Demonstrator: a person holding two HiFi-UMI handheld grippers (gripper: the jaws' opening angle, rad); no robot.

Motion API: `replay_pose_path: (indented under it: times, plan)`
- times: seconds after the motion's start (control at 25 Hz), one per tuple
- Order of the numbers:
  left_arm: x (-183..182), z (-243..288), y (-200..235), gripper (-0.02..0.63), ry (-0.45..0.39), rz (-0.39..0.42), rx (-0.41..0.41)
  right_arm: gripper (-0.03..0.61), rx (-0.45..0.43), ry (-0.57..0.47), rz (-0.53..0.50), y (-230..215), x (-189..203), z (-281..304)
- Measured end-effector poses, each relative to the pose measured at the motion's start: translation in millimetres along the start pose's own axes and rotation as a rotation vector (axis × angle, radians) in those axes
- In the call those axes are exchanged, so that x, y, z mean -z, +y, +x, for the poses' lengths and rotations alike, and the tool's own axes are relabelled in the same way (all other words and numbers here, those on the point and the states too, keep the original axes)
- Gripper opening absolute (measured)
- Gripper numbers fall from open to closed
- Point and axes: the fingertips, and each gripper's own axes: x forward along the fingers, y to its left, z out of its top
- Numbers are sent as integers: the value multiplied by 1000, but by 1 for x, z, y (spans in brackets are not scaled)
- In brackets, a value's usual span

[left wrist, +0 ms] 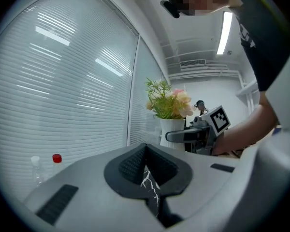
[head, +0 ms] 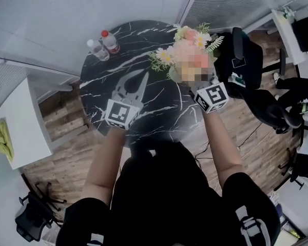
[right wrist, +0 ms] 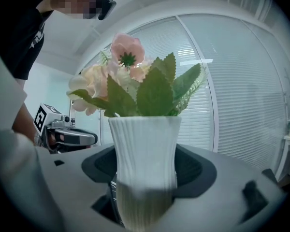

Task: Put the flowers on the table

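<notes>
A bunch of pink, cream and white flowers (head: pixel 187 53) with green leaves stands in a ribbed white vase (right wrist: pixel 145 153). My right gripper (head: pixel 196 84) is shut on the vase's lower body, over the right edge of the round black marble table (head: pixel 159 111). I cannot tell whether the vase's base touches the table. My left gripper (head: pixel 141 76) lies low over the middle of the table, shut and holding nothing; white-veined marble shows through the slit at the base of its pads (left wrist: pixel 133 166). The left gripper view shows the flowers (left wrist: pixel 169 103) and the right gripper (left wrist: pixel 193 135) off to its right.
Two plastic bottles stand at the table's far left, one with a white cap (head: pixel 98 50), one with a red cap (head: pixel 111 41). A black office chair (head: pixel 246 60) is close to the table's right side. A white desk (head: pixel 15 122) with a yellow cloth (head: pixel 2 137) is on the left. Window blinds run behind the table.
</notes>
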Motion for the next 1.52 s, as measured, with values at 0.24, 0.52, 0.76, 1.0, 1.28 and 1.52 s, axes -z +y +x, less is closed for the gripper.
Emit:
replay_pose_path:
  times: [0.24, 0.52, 0.76, 1.0, 1.28, 1.52]
  plan:
    - [37, 28, 18, 12, 40, -22, -36, 342, 0, 13, 1, -24, 38, 27]
    - [76, 57, 29, 12, 71, -33, -51, 342, 9, 6, -5, -46, 79, 55]
    - [95, 83, 35, 12, 77, -54, -56, 342, 22, -18, 4, -66, 106, 75]
    - [108, 104, 40, 12, 86, -50, -48, 342, 29, -33, -13, -82, 125, 92]
    - [124, 116, 45, 12, 99, -63, -60, 342, 11, -54, -17, -86, 135, 104]
    - [126, 129, 49, 12, 87, -62, -62, 344, 3, -65, 1, -89, 137, 108]
